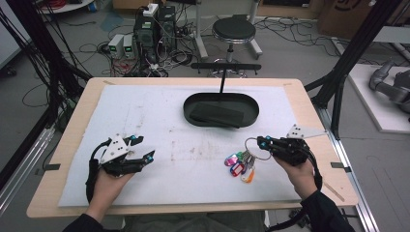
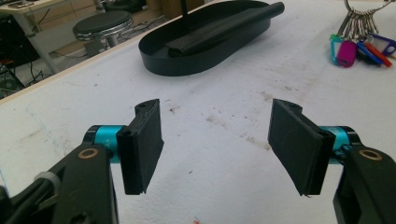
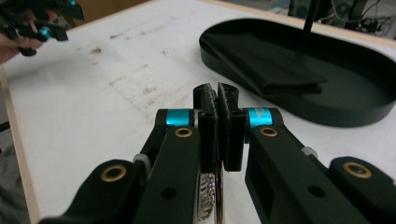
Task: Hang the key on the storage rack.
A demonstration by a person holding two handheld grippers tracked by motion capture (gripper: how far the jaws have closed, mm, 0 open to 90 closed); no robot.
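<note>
Gripping key ring, apparently, right tool.

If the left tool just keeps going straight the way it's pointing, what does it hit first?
Probably the black oval tray. The left tool is open over bare white mat, with the tray ahead, slightly left of centre. The key bunch sits off to the right of that line. Depth is uncertain.
</note>
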